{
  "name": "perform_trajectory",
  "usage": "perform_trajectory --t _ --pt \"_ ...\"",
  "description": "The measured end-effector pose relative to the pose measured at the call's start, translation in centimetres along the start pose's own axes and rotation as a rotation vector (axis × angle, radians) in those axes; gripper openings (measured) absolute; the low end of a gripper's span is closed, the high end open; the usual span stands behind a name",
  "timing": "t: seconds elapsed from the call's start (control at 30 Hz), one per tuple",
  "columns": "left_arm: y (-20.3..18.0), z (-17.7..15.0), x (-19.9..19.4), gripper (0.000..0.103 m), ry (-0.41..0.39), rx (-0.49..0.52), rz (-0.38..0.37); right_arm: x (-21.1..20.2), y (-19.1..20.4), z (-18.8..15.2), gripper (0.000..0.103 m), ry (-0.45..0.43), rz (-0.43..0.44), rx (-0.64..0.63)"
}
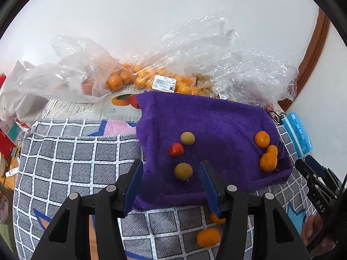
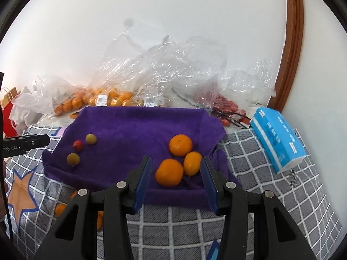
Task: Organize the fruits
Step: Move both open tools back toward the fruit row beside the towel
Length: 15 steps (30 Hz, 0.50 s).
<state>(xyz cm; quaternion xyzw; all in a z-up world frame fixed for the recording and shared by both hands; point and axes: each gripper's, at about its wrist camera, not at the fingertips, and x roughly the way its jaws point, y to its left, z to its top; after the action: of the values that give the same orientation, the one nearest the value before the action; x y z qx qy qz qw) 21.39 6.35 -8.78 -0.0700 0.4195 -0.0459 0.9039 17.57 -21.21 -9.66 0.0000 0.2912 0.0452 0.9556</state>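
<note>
While both grippers hang over the checked cloth, neither grips anything: the left gripper stands parted, a greenish fruit showing between its fingers on the towel beyond, untouched. Only its view shows two loose oranges on the cloth just under the fingers (one half hidden). The right gripper is likewise released, its fingers framing two of three oranges clustered on the towel's right side. Farther left lie a second greenish fruit and a small red one. Only the right view shows the whole tissue pack on the cloth. Behind, against the wall, plastic bags hold more oranges.
</note>
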Motion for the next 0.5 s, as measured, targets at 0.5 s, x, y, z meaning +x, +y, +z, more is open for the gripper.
perform_trajectory --t 0.5 --pt "1.5 -3.0 -2.0 0.052 -0.026 0.011 -0.005 0.6 2.7 -3.2 0.046 0.132 0.100 0.037"
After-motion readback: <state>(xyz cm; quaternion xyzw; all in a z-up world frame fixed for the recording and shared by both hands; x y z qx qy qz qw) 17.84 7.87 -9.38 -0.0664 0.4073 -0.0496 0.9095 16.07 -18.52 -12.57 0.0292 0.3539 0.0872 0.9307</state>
